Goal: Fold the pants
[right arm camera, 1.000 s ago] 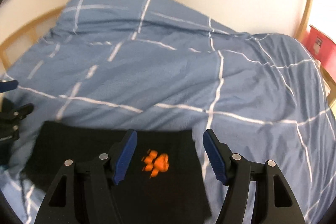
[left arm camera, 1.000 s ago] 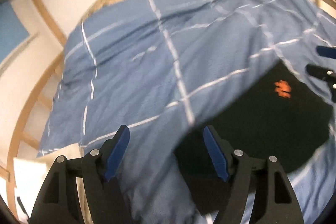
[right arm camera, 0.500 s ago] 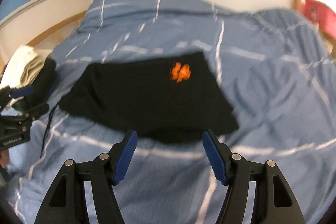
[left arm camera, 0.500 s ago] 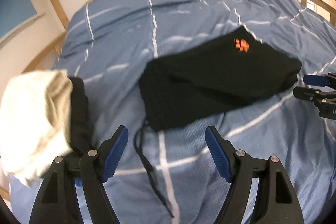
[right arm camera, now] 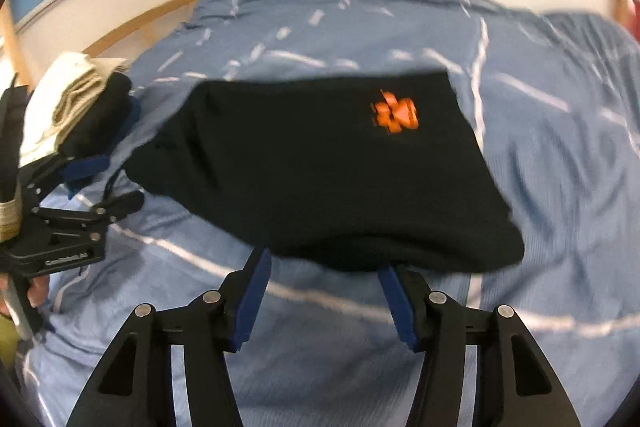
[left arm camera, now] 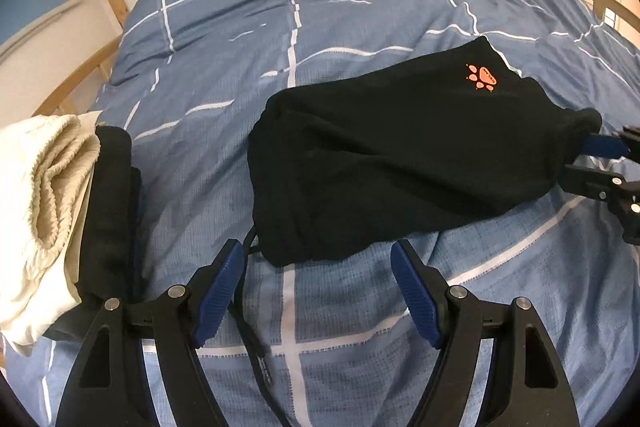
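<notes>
I see the pants (left arm camera: 400, 163) folded mid-bed (left arm camera: 340, 7); left gripper (left arm camera: 320, 291) spread and empty, right gripper (right arm camera: 324, 291) closing at their near edge, another fold likely.

The left wrist camera is looking steeply down along its own fingers, close over the near edge of the bed (left arm camera: 360, 7), facing the headboard wall. The right wrist camera is looking down the same way from further right, its picture blurred. Both views are sharing the black pants (left arm camera: 400, 155) (right arm camera: 320, 167), the blue checked cover and the folded pile (left arm camera: 52, 195) (right arm camera: 76, 95) at the left edge.
</notes>
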The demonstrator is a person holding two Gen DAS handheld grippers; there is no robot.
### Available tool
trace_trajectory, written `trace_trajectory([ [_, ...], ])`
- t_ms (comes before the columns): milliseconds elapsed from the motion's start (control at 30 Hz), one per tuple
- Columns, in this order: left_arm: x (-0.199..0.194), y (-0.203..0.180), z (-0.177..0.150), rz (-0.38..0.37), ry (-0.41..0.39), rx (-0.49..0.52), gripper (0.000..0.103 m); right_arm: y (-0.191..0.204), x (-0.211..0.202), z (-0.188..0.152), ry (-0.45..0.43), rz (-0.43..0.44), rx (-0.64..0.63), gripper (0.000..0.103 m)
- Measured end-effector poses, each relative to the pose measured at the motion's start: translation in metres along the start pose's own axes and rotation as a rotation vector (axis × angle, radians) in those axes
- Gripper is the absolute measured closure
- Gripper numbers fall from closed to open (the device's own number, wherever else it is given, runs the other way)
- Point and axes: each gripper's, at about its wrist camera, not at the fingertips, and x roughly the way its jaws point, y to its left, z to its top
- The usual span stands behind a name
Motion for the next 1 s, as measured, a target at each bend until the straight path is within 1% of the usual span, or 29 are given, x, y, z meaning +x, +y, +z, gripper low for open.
trace_trajectory([
  [200,-0.001,-0.001,0.002,0.013,-0.013,0.002,0.028,0.0,0.006,0.015,-0.009,0.057,-0.072,0.046],
  [333,0.001,-0.004,0.003,0.023,-0.014,0.008,0.028,-0.005,0.019,0.014,0.062,0.072,-0.102,0.046],
  [433,0.001,-0.011,0.003,0.033,-0.021,0.038,0.028,-0.009,0.023,0.006,0.09,0.073,-0.128,0.046],
  [533,0.003,-0.018,0.003,0.044,-0.021,0.061,0.028,-0.011,0.029,0.001,0.135,0.084,-0.189,0.046],
  [567,0.005,-0.019,0.003,0.042,-0.017,0.059,0.028,-0.009,0.03,-0.001,0.154,0.091,-0.218,0.049],
  [600,0.006,-0.018,0.003,0.038,-0.013,0.053,0.028,-0.009,0.031,0.0,0.16,0.094,-0.23,0.054],
  [700,0.012,-0.016,0.005,0.023,0.008,0.024,0.028,-0.007,0.025,0.003,0.156,0.13,-0.257,0.063],
  [767,0.015,-0.015,0.005,0.018,0.019,0.008,0.028,-0.004,0.023,0.004,0.141,0.136,-0.277,0.063],
  [833,0.019,-0.012,0.004,0.023,0.033,-0.006,0.028,-0.002,0.025,0.004,0.144,0.135,-0.289,0.063],
  [867,0.02,-0.01,0.004,0.032,0.038,-0.013,0.028,-0.001,0.027,0.004,0.153,0.131,-0.29,0.072],
  [900,0.021,-0.009,0.003,0.044,0.04,-0.012,0.028,-0.001,0.028,0.003,0.166,0.108,-0.292,0.092],
  [1000,0.018,-0.015,0.001,0.057,0.028,0.018,0.028,-0.005,0.017,-0.001,0.146,0.1,-0.263,0.095],
])
